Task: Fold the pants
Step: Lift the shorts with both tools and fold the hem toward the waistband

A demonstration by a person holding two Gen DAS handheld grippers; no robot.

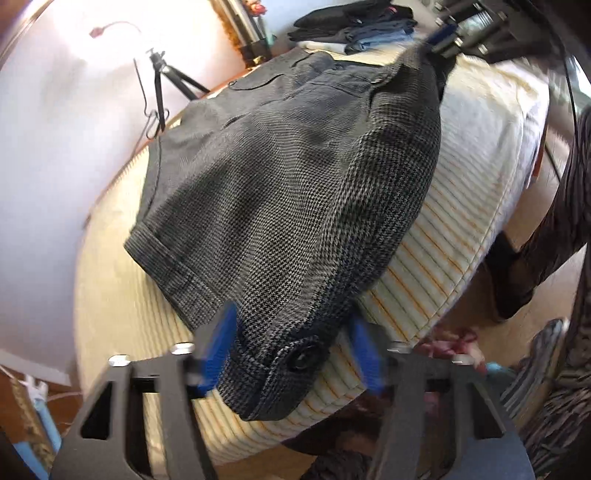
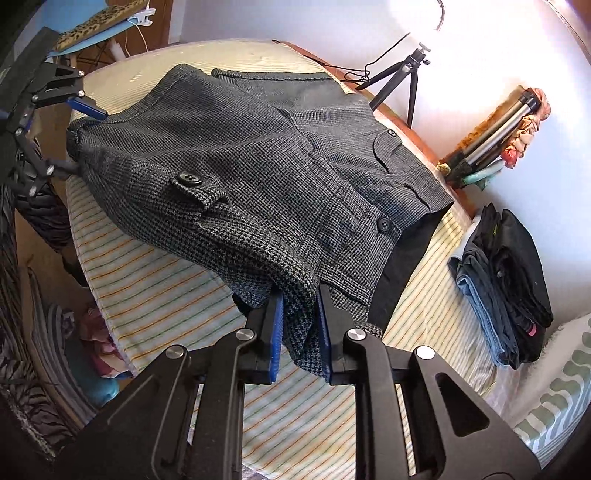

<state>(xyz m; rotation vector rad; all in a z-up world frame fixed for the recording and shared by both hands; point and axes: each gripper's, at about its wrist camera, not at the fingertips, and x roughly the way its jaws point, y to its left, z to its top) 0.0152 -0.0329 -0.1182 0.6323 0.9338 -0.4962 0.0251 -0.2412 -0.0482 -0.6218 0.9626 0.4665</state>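
Observation:
Grey houndstooth pants (image 1: 280, 192) lie folded on a striped bed (image 1: 436, 236), also in the right wrist view (image 2: 258, 166). My left gripper (image 1: 291, 350) is open, its blue fingers (image 1: 218, 350) on either side of a hem corner with a black button (image 1: 301, 358); it also shows at the pants' far left corner in the right wrist view (image 2: 79, 133). My right gripper (image 2: 301, 325) is shut on the near edge of the pants, lifting it slightly; it shows at the far corner in the left wrist view (image 1: 439, 40).
A stack of folded dark and blue clothes (image 2: 506, 284) sits on the bed (image 2: 177, 280) by the wall, also (image 1: 354, 29). A black tripod (image 2: 402, 77) stands at the far edge. A person's legs (image 1: 554, 229) stand beside the bed.

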